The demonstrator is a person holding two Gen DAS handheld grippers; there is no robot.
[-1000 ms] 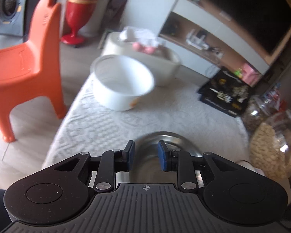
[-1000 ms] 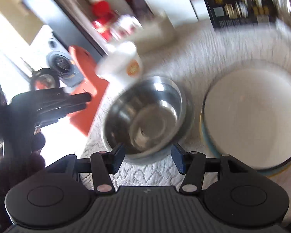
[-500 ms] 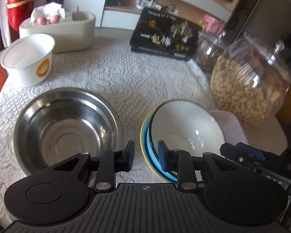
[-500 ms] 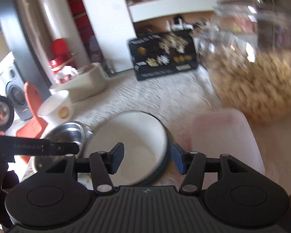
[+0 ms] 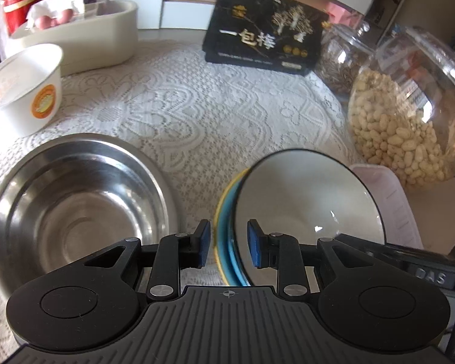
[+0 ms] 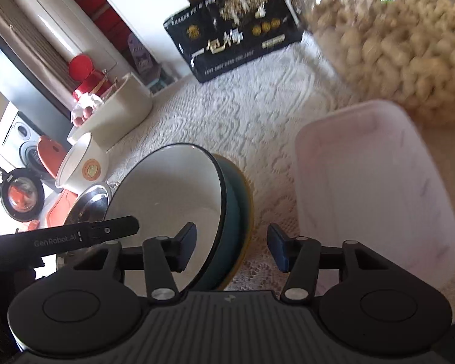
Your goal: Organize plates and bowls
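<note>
Left wrist view now looks down on the stacked bowls (image 5: 306, 209) at the desk's near edge, where a second ago only the steel bowl (image 5: 75, 200) showed. The left tool (image 5: 229, 247) straddles their left rim, unclenched; the right tool (image 6: 231, 247) brackets the right rim, jaws closing, not yet pressing. A two-sided lift looks imminent.

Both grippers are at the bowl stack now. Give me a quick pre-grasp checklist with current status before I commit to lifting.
1. Left gripper straddles the stack's near-left rim, pads not pressing: ok.
2. Right gripper straddles the opposite rim, jaws closing, pads not yet touching: ok.
3. White bowl nested in the blue bowl and yellow-rimmed plate: ok.
4. Which layers each gripper would catch: cannot tell.
5. Steel bowl apart from the stack: ok.
6. Plastic container close beside the right gripper's outer finger: not ok.
</note>
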